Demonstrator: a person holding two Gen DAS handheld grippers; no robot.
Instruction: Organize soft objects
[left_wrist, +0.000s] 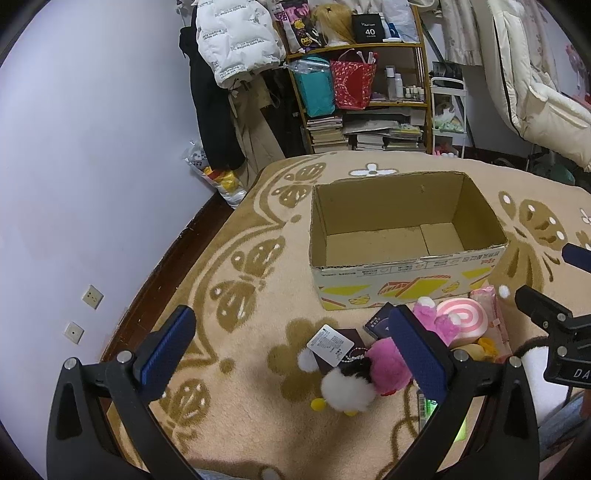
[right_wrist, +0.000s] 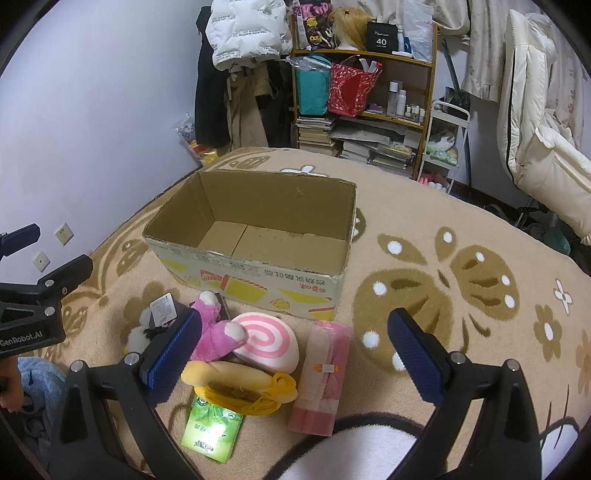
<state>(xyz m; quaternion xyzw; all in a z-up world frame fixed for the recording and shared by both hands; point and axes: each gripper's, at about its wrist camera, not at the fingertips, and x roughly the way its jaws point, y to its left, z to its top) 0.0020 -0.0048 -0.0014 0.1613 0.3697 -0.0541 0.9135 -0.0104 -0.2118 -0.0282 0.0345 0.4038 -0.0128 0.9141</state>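
Pink-and-white swirl cushion; tan butterfly-patterned blanket.

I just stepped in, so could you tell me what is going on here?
A person holds two grippers over a patterned blanket. Both the left gripper and right gripper have open jaws and hold nothing. The cardboard box is empty. The soft toys, including a pink plush and a swirl cushion, lie in front of it.
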